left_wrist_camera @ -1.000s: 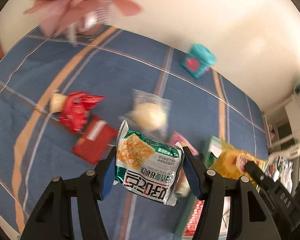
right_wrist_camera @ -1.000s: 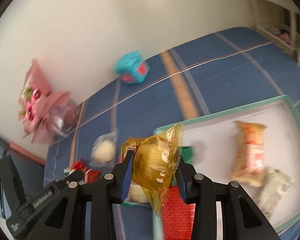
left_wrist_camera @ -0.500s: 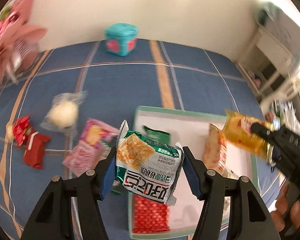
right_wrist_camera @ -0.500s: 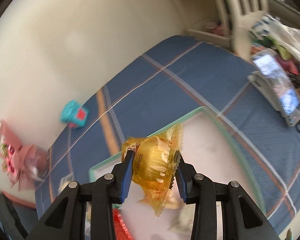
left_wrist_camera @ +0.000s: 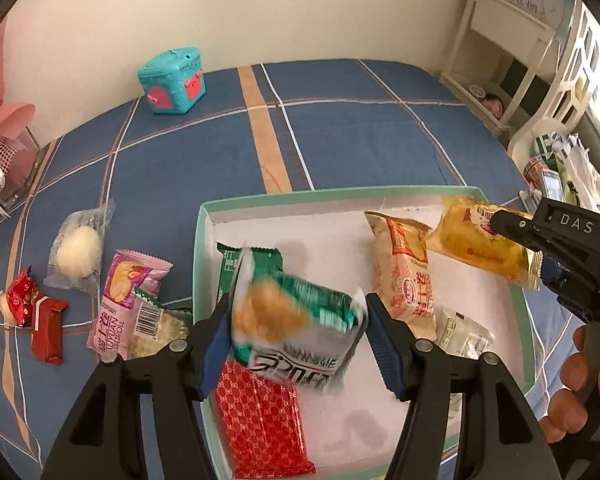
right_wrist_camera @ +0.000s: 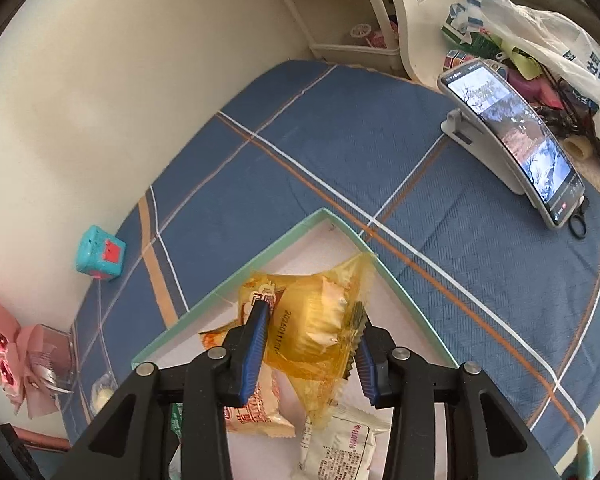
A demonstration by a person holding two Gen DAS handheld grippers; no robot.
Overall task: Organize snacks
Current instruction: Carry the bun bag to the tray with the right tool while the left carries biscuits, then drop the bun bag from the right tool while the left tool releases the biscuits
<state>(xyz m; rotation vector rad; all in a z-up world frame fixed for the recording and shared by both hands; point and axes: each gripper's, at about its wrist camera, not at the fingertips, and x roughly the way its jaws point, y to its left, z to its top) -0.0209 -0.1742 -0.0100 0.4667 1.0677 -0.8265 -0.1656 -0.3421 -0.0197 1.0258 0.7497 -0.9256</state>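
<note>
Green cracker packet tilted, blurred

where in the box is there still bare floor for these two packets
Bare floor in the tray: the far strip under its back wall, and the middle between the red packet and the orange packet. Crowded: the left wall by the dark green packet, and the right side around the white packet.

A blue bedsheet is showing orange and white plaid stripes; at ten o'clock, a teal plastic box is displaying pink patches.
</note>
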